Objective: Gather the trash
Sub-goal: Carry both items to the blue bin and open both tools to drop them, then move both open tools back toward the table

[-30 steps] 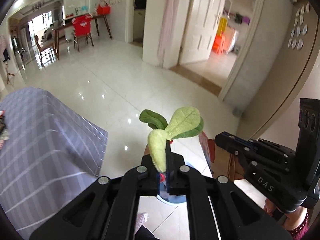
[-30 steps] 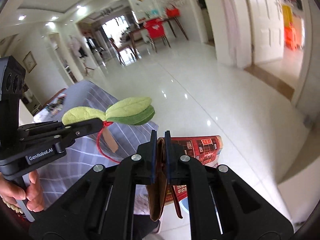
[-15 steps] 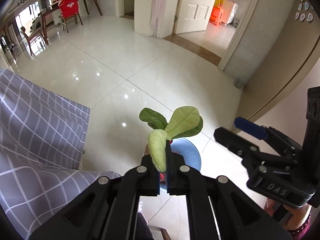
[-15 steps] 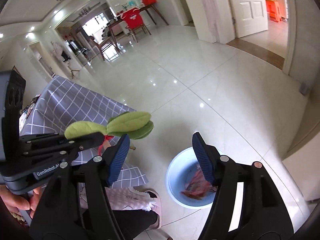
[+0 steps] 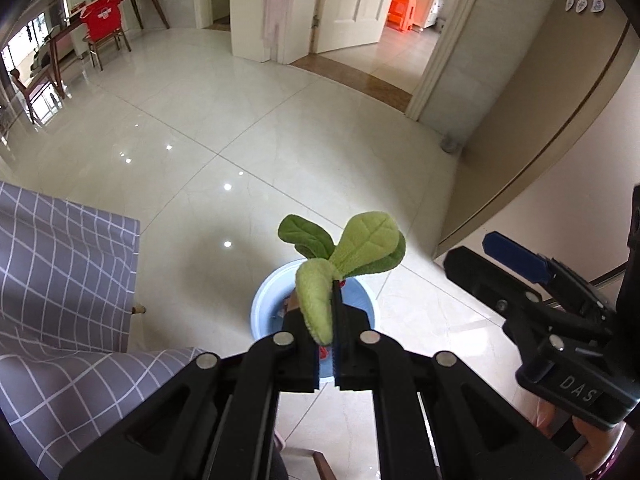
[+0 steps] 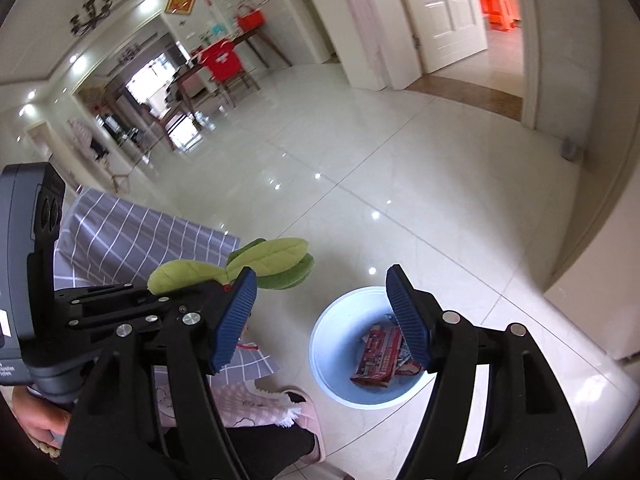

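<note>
Plush green leaves (image 5: 344,256) are being gripped by the left tool (image 5: 326,344), whose jaws are clamped together on the pale stalk end so that the leaf cluster is sticking up and forward. Directly beneath and beyond it, a pale blue bin (image 6: 340,384) is standing on the glossy tiled floor (image 5: 224,128). Flattened red packaging (image 6: 378,354) is lying inside the bin, so at least part of the collecting is judged to be done already. The right tool (image 6: 320,320) is being held above the bin with its blue-padded fingers (image 6: 234,320) spread well apart and nothing between them (its load, as far as can be judged, is not being carried any more). The plush leaves are therefore the item being dealt with now: they are being held over the bin but are not yet being let go. A grey checked cloth (image 5: 60,280) is hanging over the surface to the left; whether more trash is waiting there cannot be told, since its top is not being shown in either view.
</note>
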`<state>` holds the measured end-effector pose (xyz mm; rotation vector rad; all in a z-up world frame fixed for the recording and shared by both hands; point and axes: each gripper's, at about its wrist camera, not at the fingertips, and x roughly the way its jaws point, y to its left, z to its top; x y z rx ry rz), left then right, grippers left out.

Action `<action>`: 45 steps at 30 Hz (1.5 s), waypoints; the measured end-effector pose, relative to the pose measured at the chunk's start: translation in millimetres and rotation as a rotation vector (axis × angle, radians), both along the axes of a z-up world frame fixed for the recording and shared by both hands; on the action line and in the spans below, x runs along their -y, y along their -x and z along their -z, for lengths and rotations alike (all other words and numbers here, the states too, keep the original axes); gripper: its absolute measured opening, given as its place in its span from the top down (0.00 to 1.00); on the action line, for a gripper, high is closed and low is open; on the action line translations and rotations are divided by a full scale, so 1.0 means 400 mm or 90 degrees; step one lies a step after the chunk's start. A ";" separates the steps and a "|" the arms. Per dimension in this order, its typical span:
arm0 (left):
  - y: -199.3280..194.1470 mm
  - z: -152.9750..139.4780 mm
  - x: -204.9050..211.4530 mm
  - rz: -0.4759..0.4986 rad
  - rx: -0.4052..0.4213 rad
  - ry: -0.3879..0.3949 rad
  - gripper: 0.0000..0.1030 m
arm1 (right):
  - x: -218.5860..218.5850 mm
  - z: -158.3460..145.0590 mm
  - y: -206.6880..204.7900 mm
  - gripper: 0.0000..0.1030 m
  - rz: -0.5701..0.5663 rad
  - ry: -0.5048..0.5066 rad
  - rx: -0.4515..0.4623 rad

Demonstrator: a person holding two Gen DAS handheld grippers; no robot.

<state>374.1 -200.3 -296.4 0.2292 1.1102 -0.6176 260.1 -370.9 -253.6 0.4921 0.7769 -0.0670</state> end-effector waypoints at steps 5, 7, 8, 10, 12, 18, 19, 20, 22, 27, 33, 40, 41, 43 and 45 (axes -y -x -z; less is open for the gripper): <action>0.000 -0.012 0.012 -0.004 0.003 0.014 0.70 | 0.019 -0.022 0.043 0.33 0.045 0.022 0.025; -0.001 -0.016 0.008 -0.019 0.010 0.009 0.20 | 0.022 -0.030 0.052 0.33 0.059 0.025 0.031; 0.002 -0.022 0.003 -0.025 0.022 0.014 0.20 | 0.026 -0.032 0.055 0.33 0.062 0.021 0.032; 0.006 -0.029 -0.003 -0.022 0.020 0.019 0.20 | 0.026 -0.036 0.058 0.33 0.063 0.018 0.031; 0.008 -0.032 -0.008 -0.023 0.020 0.014 0.20 | 0.022 -0.041 0.058 0.33 0.060 0.020 0.031; 0.024 -0.069 -0.052 -0.033 0.039 0.013 0.20 | -0.016 -0.066 0.052 0.32 0.041 0.021 0.035; 0.028 -0.079 -0.064 -0.037 0.045 0.012 0.20 | -0.023 -0.071 0.051 0.32 0.038 0.021 0.037; 0.031 -0.088 -0.077 -0.041 0.051 0.011 0.20 | -0.032 -0.077 0.049 0.32 0.035 0.022 0.039; 0.039 -0.109 -0.109 -0.051 0.062 0.009 0.20 | -0.053 -0.095 0.047 0.32 0.025 0.025 0.046; 0.062 -0.187 -0.213 -0.089 0.112 0.009 0.20 | -0.128 -0.155 0.034 0.32 -0.010 0.032 0.072; 0.092 -0.309 -0.407 -0.168 0.196 -0.017 0.20 | -0.291 -0.239 0.005 0.31 -0.084 0.046 0.112; 0.114 -0.415 -0.738 -0.328 0.251 -0.041 0.20 | -0.558 -0.333 -0.057 0.30 -0.216 0.058 0.154; 0.117 -0.423 -0.793 -0.355 0.253 -0.040 0.20 | -0.612 -0.344 -0.070 0.29 -0.243 0.063 0.157; 0.116 -0.434 -0.895 -0.406 0.251 -0.043 0.19 | -0.688 -0.354 -0.090 0.29 -0.280 0.072 0.155; 0.118 -0.435 -0.997 -0.461 0.242 -0.041 0.19 | -0.773 -0.361 -0.113 0.29 -0.320 0.081 0.152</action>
